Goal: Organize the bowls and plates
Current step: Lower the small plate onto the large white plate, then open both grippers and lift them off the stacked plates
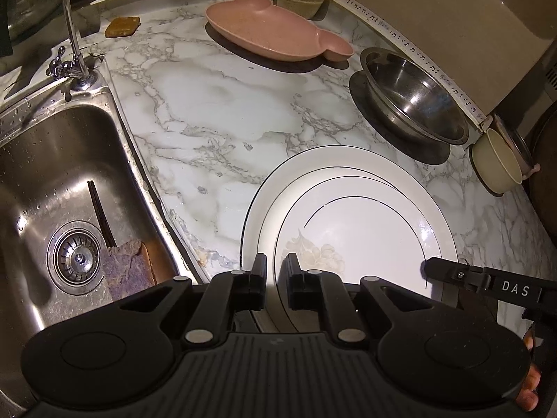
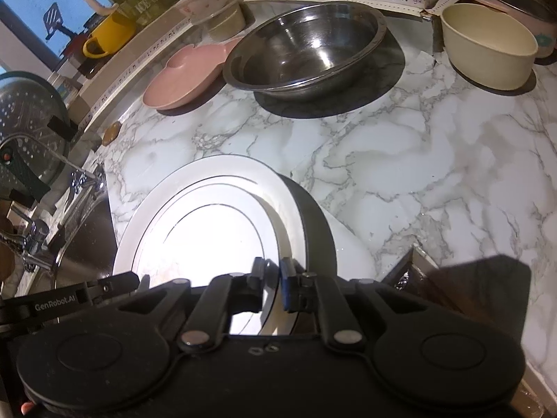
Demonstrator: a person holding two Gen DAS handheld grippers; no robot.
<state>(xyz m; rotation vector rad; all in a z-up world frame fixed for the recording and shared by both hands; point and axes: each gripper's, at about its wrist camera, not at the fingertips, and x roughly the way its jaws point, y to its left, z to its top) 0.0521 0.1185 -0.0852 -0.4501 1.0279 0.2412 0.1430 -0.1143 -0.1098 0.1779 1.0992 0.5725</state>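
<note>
Plates [image 1: 351,216] held at the near rim by both grippers, over the marble counter beside the sink.

White plates with thin dark rings lie one inside another, the stack sitting at the counter's [image 1: 216,111] near edge, just right of the steel sink [image 1: 66,160]. The left gripper [image 1: 275,271] has its jaws nearly together, clamped on the stack's near rim, which passes between the pads. The right gripper [image 2: 273,275] likewise straddles the rim of the plates [image 2: 209,216]; its jaws are slightly parted, and I cannot tell whether the pads press on it. Farther back on the counter stand a steel bowl [image 1: 414,97], a pink divided dish [image 1: 275,28] and a cream bowl [image 1: 501,160], all well apart from the stack. Chopsticks [image 1: 101,212] and a sponge [image 1: 130,264] lie in the sink.
</note>
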